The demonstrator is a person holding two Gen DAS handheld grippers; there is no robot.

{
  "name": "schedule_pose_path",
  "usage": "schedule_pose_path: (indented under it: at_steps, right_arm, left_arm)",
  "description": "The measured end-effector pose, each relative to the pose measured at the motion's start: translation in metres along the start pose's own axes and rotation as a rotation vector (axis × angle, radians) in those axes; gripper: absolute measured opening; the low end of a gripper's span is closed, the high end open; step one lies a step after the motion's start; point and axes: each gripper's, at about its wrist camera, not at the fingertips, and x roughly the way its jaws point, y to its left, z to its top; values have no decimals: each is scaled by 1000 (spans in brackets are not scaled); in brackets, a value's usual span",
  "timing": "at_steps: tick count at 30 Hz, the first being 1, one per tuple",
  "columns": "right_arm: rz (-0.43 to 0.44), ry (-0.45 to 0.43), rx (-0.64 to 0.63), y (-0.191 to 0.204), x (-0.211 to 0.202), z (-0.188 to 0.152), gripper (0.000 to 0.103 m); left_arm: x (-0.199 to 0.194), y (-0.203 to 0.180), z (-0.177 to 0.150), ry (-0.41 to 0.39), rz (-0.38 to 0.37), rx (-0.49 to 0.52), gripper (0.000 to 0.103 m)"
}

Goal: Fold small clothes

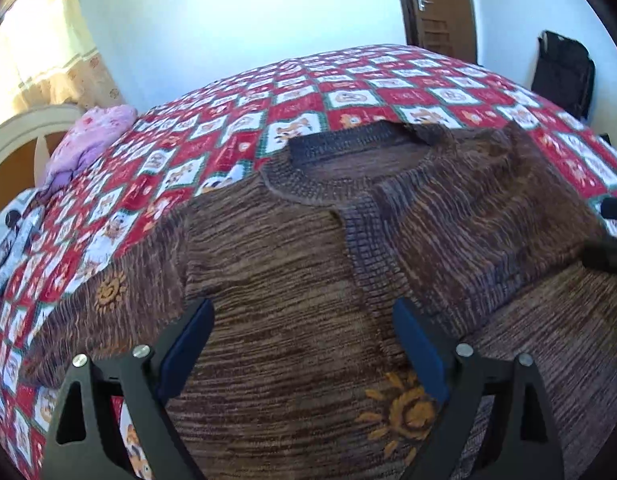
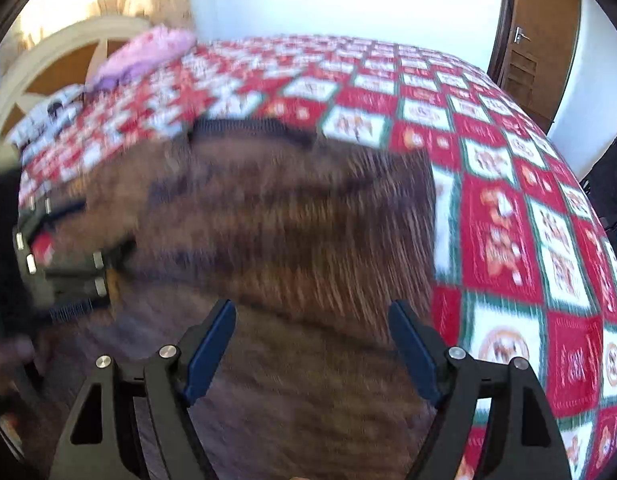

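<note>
Left wrist view: brown knit cardigan (image 1: 300,264) lies flat on the checked quilt (image 1: 348,92), one side already folded inward. Left gripper (image 1: 304,344) hovers wide, empty. Right wrist view, blurred: right gripper (image 2: 312,344) wide, empty above the cardigan. Pinch the edge squarely, then fold evenly.

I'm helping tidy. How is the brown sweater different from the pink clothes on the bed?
The brown sweater is knitted, striped, with orange suns; the pink clothes look soft and pale. The sweater lies spread out nearby; the pink clothes sit bunched up near the headboard. Both rest on the red checked blanket.
</note>
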Motion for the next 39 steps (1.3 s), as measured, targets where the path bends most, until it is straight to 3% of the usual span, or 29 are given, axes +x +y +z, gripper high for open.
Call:
schedule_pose_path:
  at_steps: [3, 6, 9, 10, 12, 14, 16, 18, 19, 20, 22, 33, 35, 37, 39]
  right_arm:
    - [111, 12, 36, 4, 17, 21, 80]
    - [93, 26, 69, 7, 47, 42, 80]
    - [132, 93, 98, 17, 80, 50, 80]
    - [85, 83, 55, 31, 87, 52, 81]
    - [45, 63, -31, 54, 88, 52, 81]
    - [84, 53, -83, 75, 86, 50, 81]
    - [68, 21, -122, 89, 80, 50, 81]
    - [124, 42, -120, 95, 81, 48, 81]
    - [183, 94, -114, 101, 88, 45, 81]
    - [183, 105, -123, 105, 92, 42, 81]
    - [154, 75, -158, 112, 89, 37, 81]
    - [269, -20, -229, 144, 63, 27, 81]
    - [205, -44, -255, 144, 56, 23, 81]
    - [50, -59, -285, 141, 55, 18, 81]
    - [40, -8, -269, 133, 63, 13, 81]
  left_arm:
    - [-11, 11, -2, -24, 2, -26, 93]
    - [-20, 27, -6, -33, -6, -72, 93]
    - [-25, 41, -11, -39, 1, -112, 93]
    - [-26, 44, -12, -42, 6, -120, 93]
    - [-29, 53, -15, -47, 12, -138, 93]
    - [-31, 63, -18, -49, 14, -158, 93]
    - [-33, 71, -20, -51, 12, -176, 93]
    - [-36, 80, -22, -59, 14, -194, 93]
    - [-37, 84, -23, -60, 20, -199, 93]
    - [-39, 88, -24, -63, 25, -205, 93]
    - [-43, 99, -29, -65, 35, -224, 93]
    - [-56, 150, -49, -69, 92, -312, 93]
    - [-58, 157, -53, -73, 100, -319, 93]
    - [-57, 164, -57, -64, 110, -320, 93]
    - [-55, 172, -61, -58, 118, -319, 93]
